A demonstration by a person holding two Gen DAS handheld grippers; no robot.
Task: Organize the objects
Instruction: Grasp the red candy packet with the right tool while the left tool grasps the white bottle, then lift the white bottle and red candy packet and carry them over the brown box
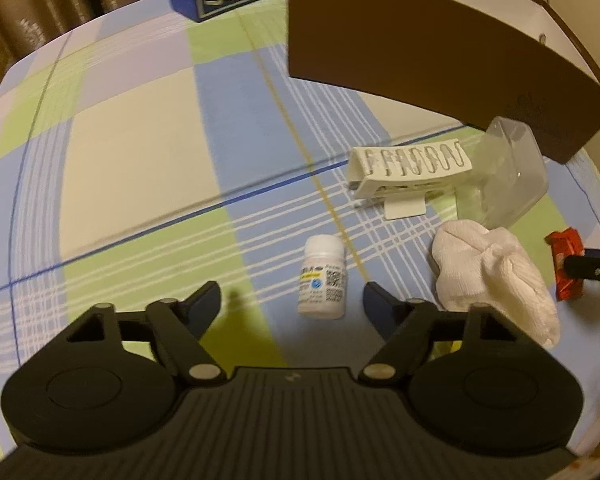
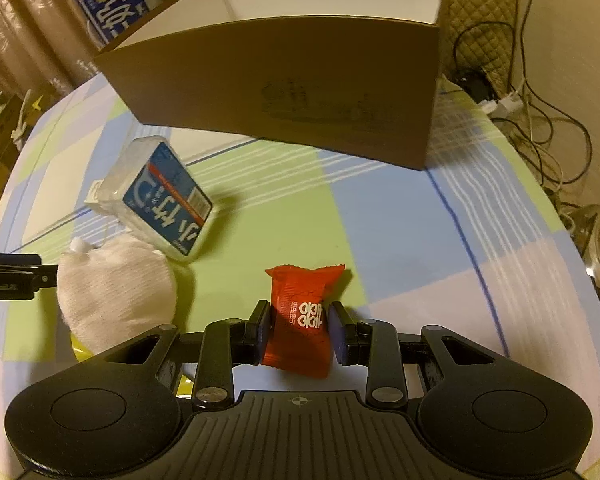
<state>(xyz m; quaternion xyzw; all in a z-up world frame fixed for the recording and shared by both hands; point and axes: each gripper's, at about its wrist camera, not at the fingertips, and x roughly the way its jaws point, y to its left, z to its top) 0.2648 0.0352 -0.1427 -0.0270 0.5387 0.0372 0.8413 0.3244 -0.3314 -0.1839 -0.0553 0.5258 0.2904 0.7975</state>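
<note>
Near the worktop's front edge, the red candy packet point(image 2: 300, 316) sits clamped in the right gripper point(image 2: 300, 326); the left gripper point(image 1: 292, 304) gapes before the pill bottle point(image 1: 323, 282). Brown box point(image 2: 284, 92) looks empty; sorting is barely begun

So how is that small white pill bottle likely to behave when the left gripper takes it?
The pill bottle looks like rigid plastic, so it should hold its shape between the open left gripper fingers. It is small, so probably light. Standing upright on a soft checked cloth, it may tip if nudged, then roll.
</note>
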